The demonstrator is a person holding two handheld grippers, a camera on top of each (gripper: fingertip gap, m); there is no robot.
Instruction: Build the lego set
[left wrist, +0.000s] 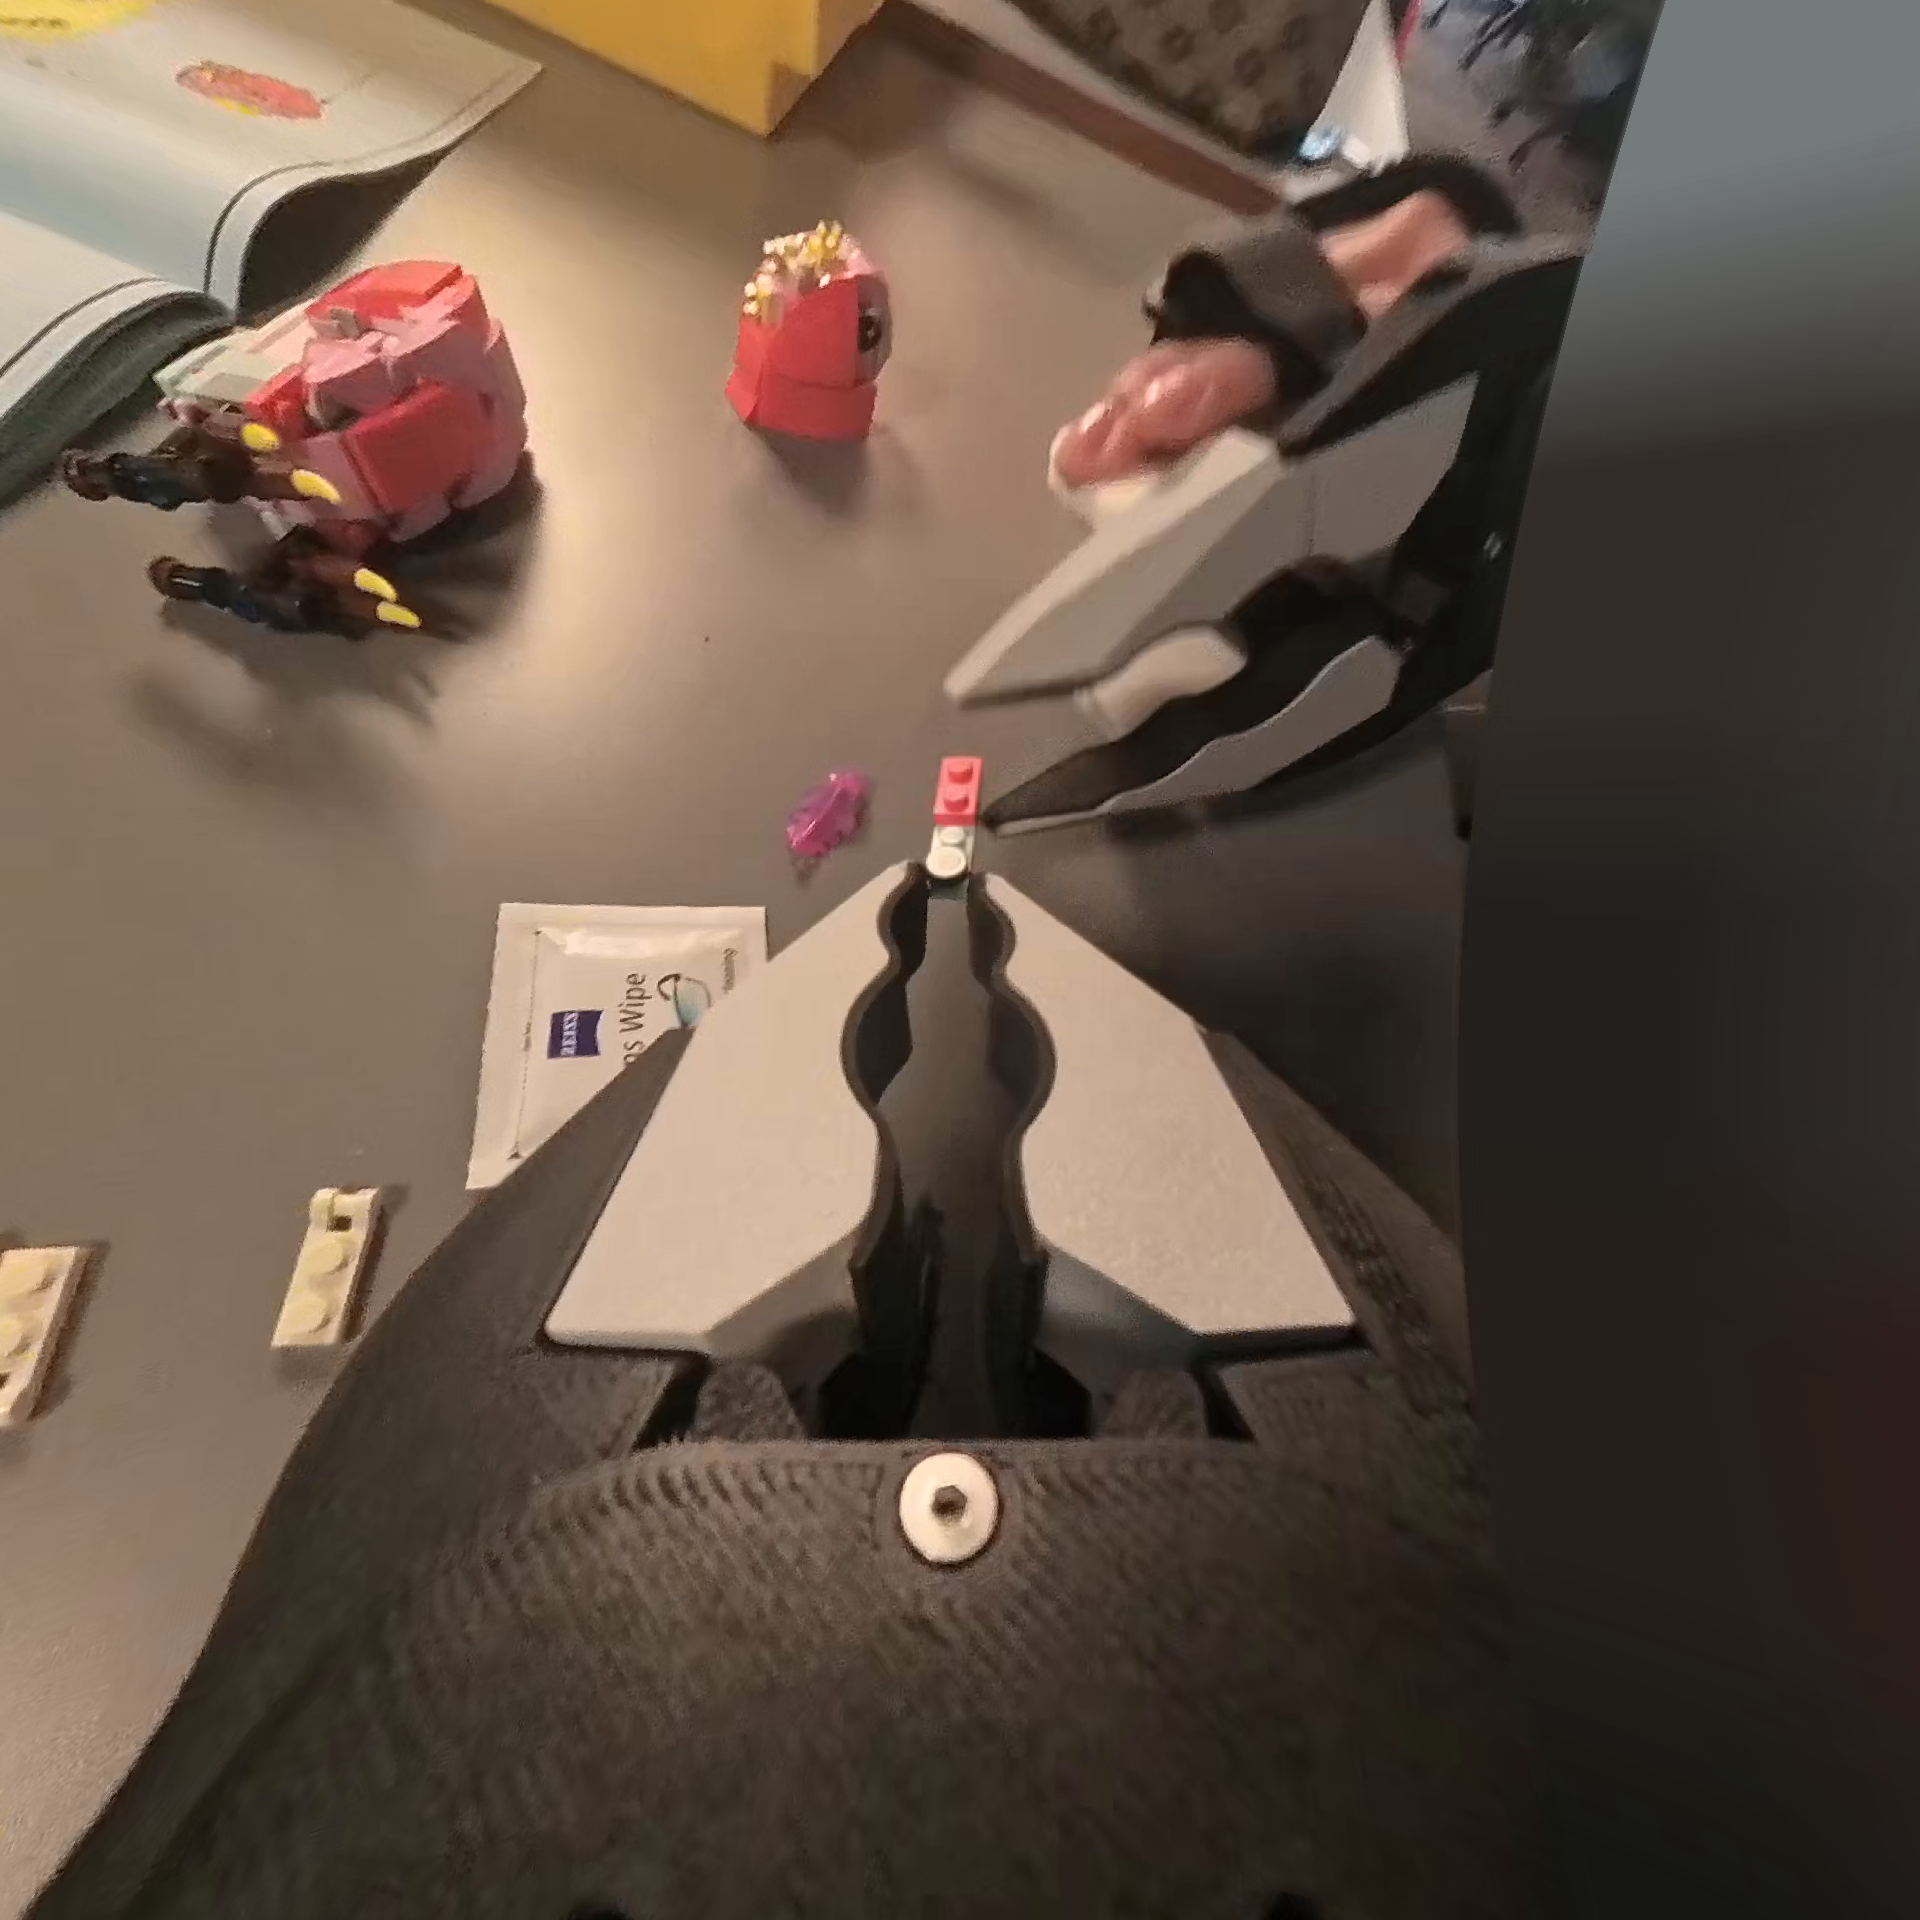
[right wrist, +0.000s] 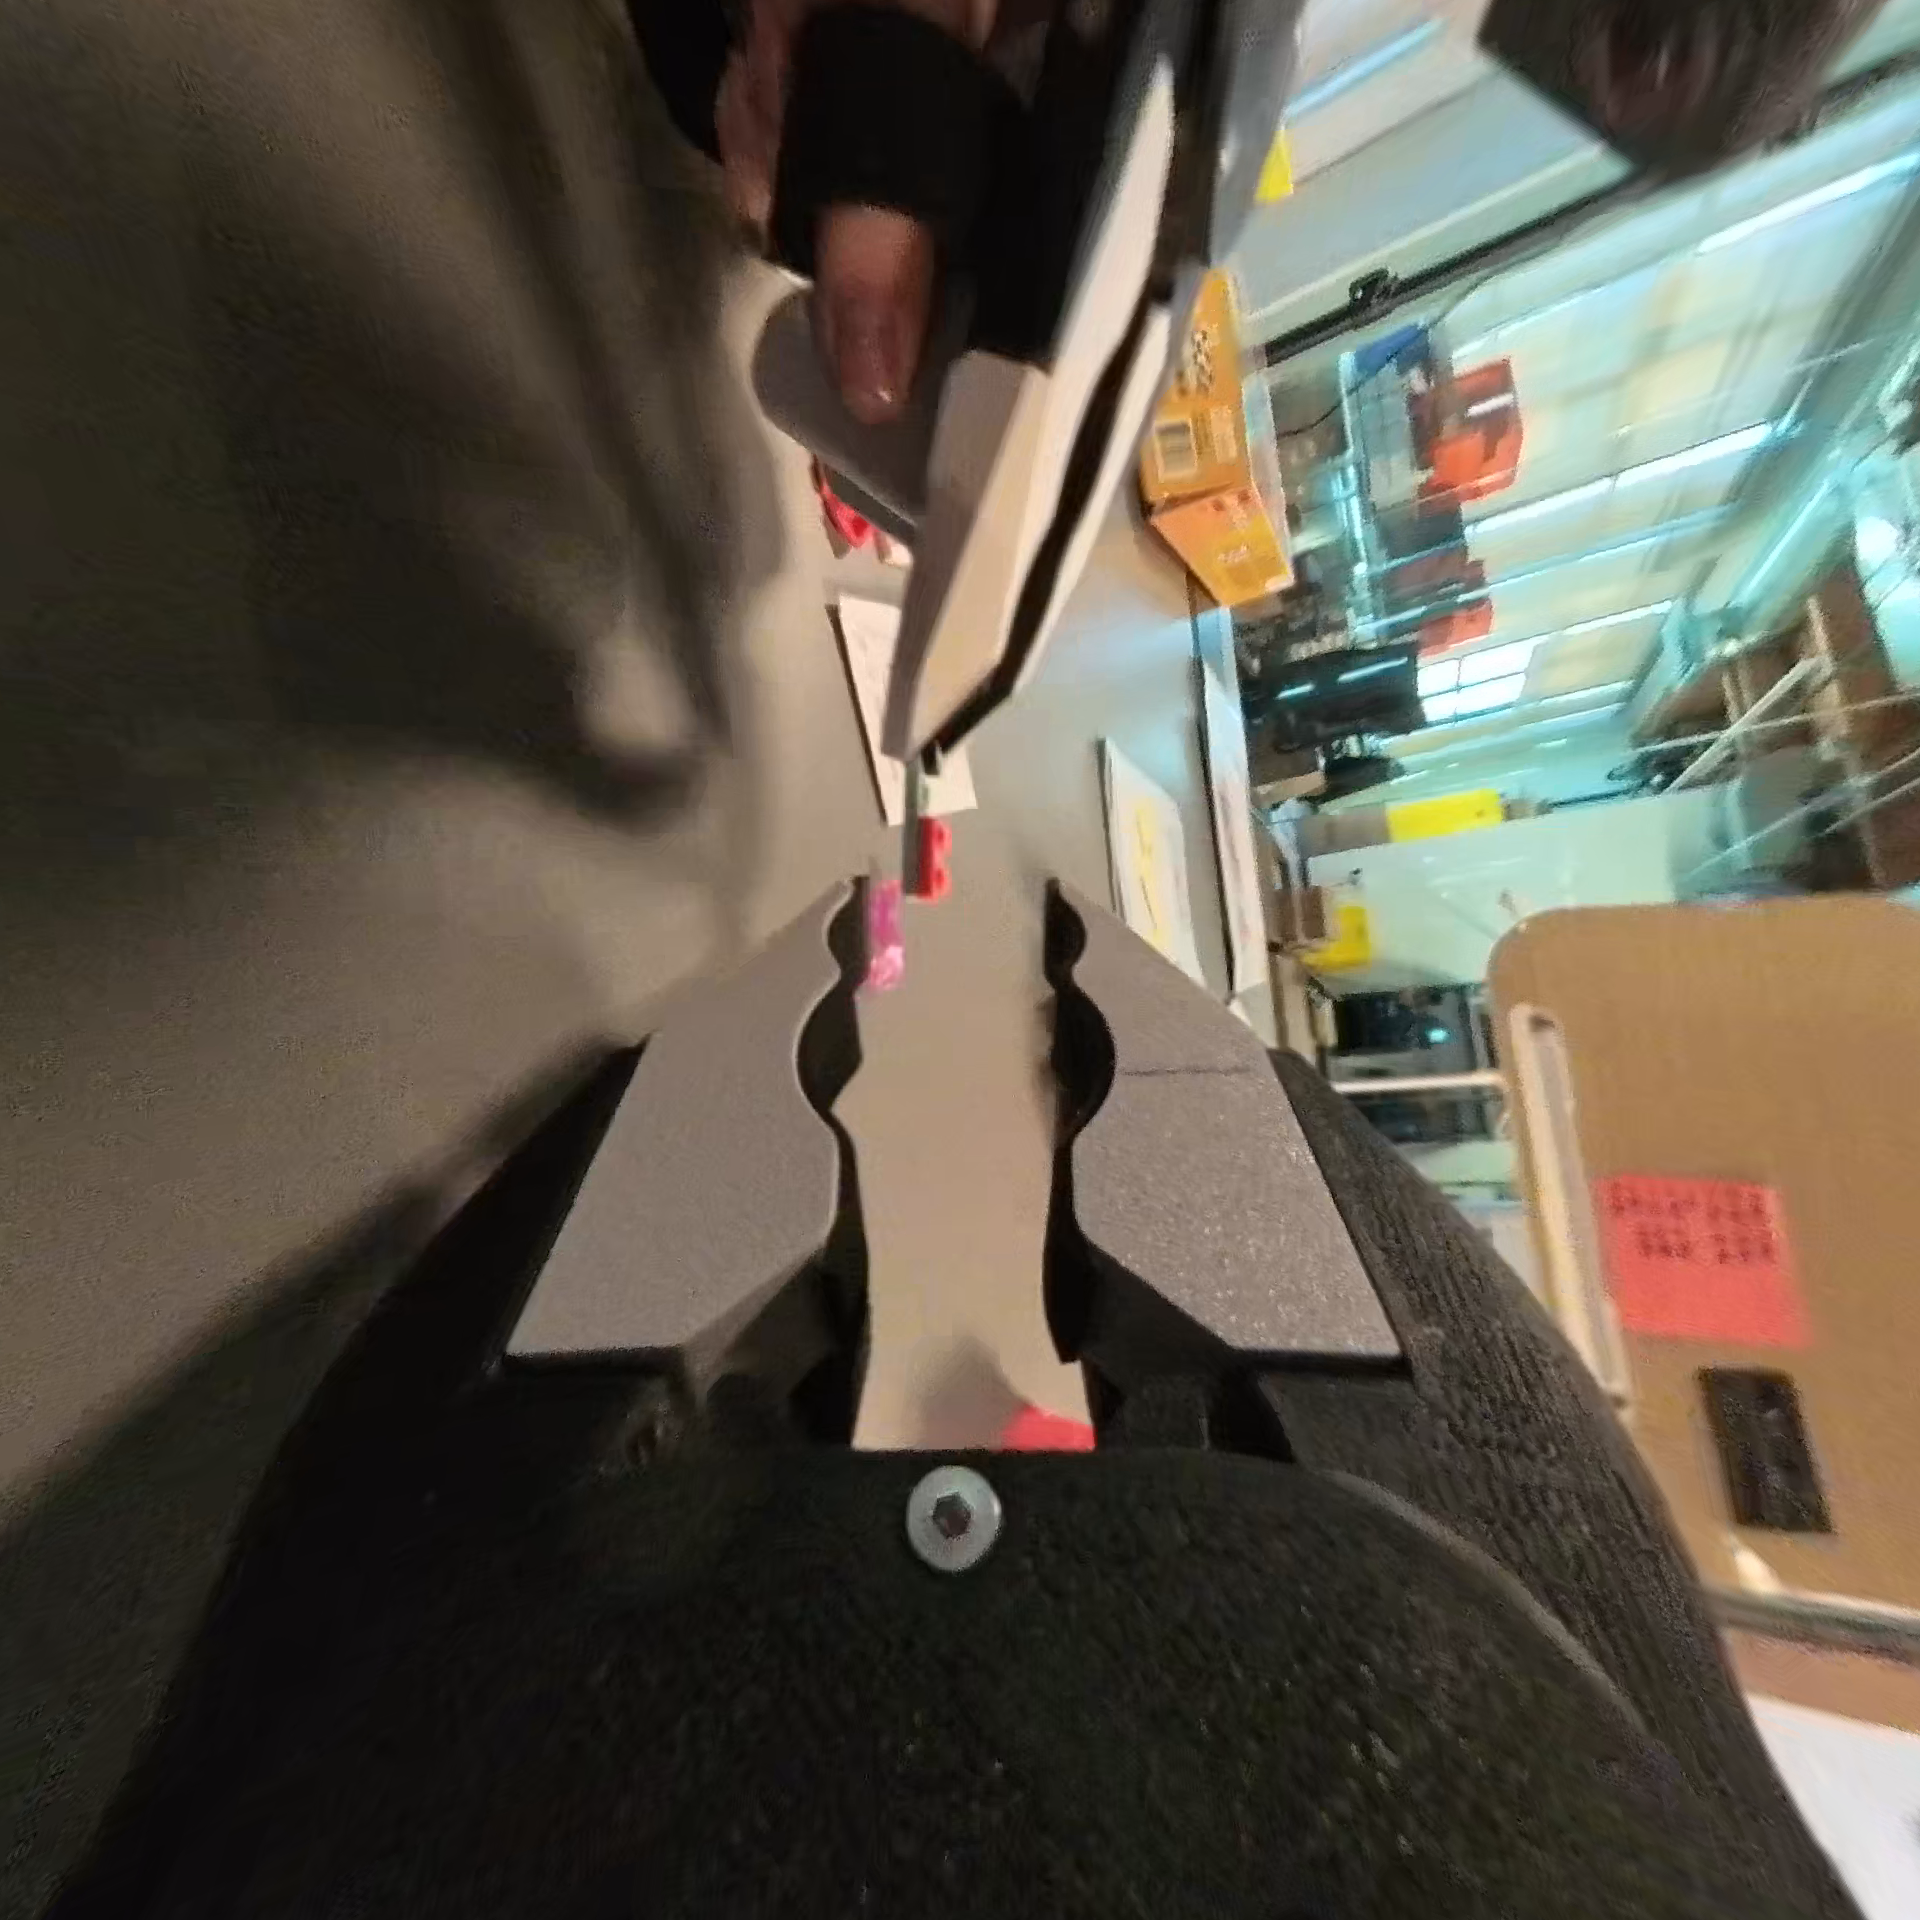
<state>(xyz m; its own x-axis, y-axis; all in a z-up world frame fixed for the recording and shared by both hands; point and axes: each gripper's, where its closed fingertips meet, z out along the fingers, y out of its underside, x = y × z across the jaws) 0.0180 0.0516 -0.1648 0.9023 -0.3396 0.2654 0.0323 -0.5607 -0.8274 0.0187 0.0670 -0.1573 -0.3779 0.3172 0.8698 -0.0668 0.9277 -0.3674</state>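
In the left wrist view my left gripper [left wrist: 951, 878] is shut on the near end of a small grey plate [left wrist: 951, 854]. A red two-stud brick [left wrist: 961, 792] sits on the plate's far end. My right gripper [left wrist: 968, 758] comes in from the right with its fingers apart, and its lower fingertip [left wrist: 1003, 821] is close beside the red brick. A translucent pink piece [left wrist: 831, 810] lies on the dark table [left wrist: 520, 727] just to the left. In the right wrist view my right gripper [right wrist: 948, 888] is open and empty. The red brick [right wrist: 930, 862] hangs just ahead of its tips, and the pink piece [right wrist: 885, 935] lies by its left finger.
A red and pink brick model with clawed legs [left wrist: 384, 416] and a smaller red model [left wrist: 805, 343] stand at the back. An open booklet [left wrist: 208, 156], a yellow box [left wrist: 727, 52], a white wipe sachet [left wrist: 582, 1018] and two cream plates [left wrist: 327, 1268] lie around. My two grippers' fingertips are within a few centimetres of each other.
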